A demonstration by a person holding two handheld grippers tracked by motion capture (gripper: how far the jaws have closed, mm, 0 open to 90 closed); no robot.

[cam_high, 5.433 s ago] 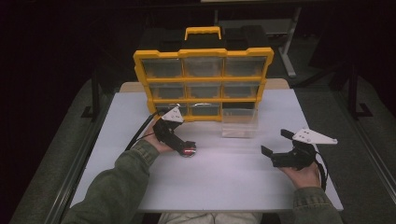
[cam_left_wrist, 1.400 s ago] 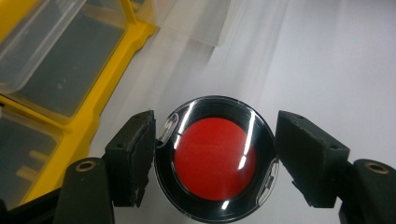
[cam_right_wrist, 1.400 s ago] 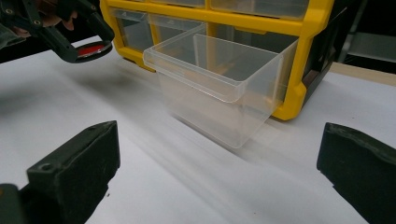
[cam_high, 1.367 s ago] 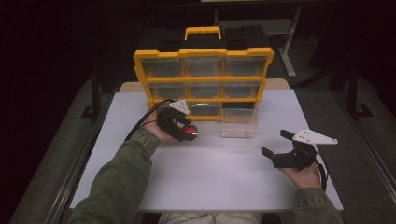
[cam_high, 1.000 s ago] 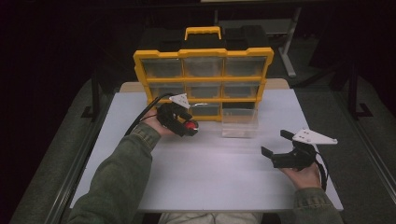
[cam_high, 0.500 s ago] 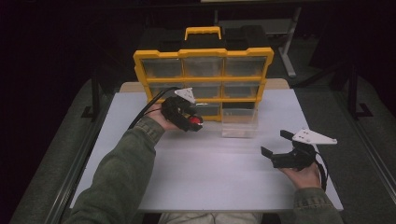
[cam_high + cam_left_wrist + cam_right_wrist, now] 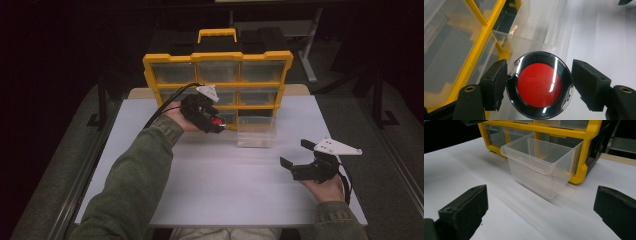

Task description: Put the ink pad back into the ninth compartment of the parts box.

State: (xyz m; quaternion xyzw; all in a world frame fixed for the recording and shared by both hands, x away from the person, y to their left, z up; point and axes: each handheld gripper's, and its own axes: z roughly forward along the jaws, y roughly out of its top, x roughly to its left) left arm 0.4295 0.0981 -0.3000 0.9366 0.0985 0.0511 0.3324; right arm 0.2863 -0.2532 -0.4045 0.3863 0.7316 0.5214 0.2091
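Note:
My left gripper (image 7: pixel 216 123) (image 7: pixel 539 83) is shut on a round black-rimmed disc with a red centre (image 7: pixel 539 84) (image 7: pixel 216 120), held in the air just left of a clear plastic drawer (image 7: pixel 256 131) (image 7: pixel 541 167). That drawer sits pulled out on the table in front of the yellow drawer organizer (image 7: pixel 217 85) (image 7: pixel 584 150). The right gripper (image 7: pixel 295 157) (image 7: pixel 541 215) rests low at the table's right with its jaws open and nothing between them, pointing at the clear drawer.
The white table top (image 7: pixel 225 185) ends in dark floor on every side. The organizer stands upright at the back edge with several clear drawers; a black case with a yellow handle (image 7: pixel 217 35) is behind it.
The left gripper has carried the red disc up and rightward from the table toward the clear drawer. My right gripper has stayed put.

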